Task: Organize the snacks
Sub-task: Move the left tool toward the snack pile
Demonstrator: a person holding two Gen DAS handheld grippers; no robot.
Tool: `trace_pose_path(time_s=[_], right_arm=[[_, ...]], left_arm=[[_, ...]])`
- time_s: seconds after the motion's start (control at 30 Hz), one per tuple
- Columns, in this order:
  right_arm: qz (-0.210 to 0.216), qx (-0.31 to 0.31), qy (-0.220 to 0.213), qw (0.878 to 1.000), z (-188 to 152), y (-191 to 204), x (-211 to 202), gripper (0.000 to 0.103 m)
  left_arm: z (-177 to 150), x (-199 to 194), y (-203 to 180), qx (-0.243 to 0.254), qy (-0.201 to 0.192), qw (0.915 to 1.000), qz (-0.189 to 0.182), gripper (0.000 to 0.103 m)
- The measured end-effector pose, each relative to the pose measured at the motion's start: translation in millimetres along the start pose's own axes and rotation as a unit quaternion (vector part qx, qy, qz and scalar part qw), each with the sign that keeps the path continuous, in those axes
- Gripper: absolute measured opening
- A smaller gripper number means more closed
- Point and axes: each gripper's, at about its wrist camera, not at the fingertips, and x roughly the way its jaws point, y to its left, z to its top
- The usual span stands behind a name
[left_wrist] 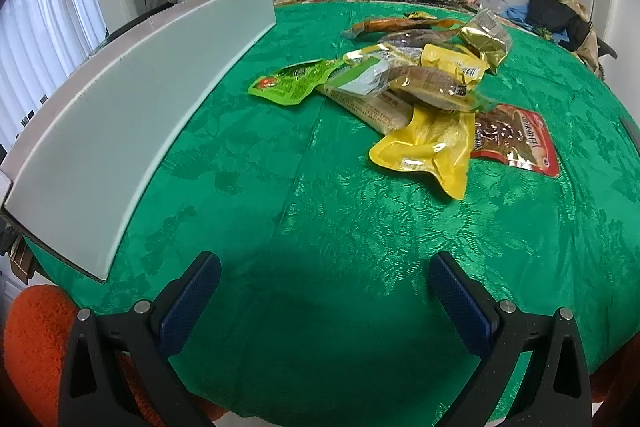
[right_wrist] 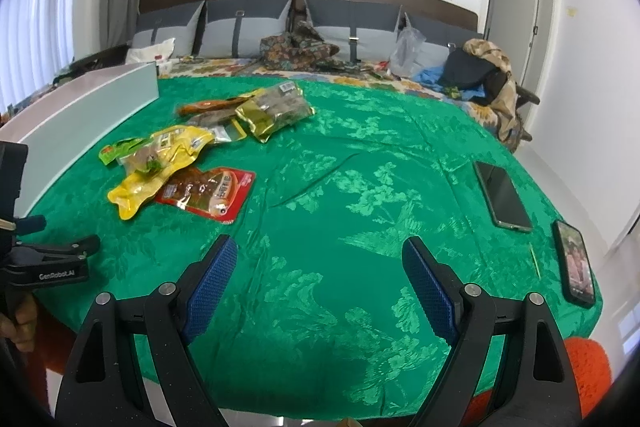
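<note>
Both tongs, left tongs point(left_wrist: 324, 291) and right tongs point(right_wrist: 318, 279), are hanging wide open over the near edge of the green table point(right_wrist: 340, 187), gripping nothing. The snack pile point(left_wrist: 404, 87) is sitting far-left, beside the long white box point(left_wrist: 132, 115). 2 phones point(right_wrist: 504, 197) are lying near the right edge, lots of bare cloth between.

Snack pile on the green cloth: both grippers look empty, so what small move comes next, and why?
Probably ease the left gripper forward toward the yellow pouch, the nearest edge of the pile. Both it and the right gripper are open and hold nothing, the snacks lie loose and overlapping, and the grey box stands to the left.
</note>
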Motion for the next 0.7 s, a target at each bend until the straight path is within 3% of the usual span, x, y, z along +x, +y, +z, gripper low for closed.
trace_pose_path(time_s=[0.3,0.7], right_arm=[[0.005,0.032,0.035,0.999,1.9,-16.7,18.2,0.087],[-0.032,0.057,0.146,0.987,19.7,-77.5,120.5,0.087]], left_arm=[[1.8,9.7,7.5,-0.025,0.014,0.9994,-0.018,0.103],[1.3,11.8,10.9,-0.026,0.014,0.9991,-0.03,0.103]])
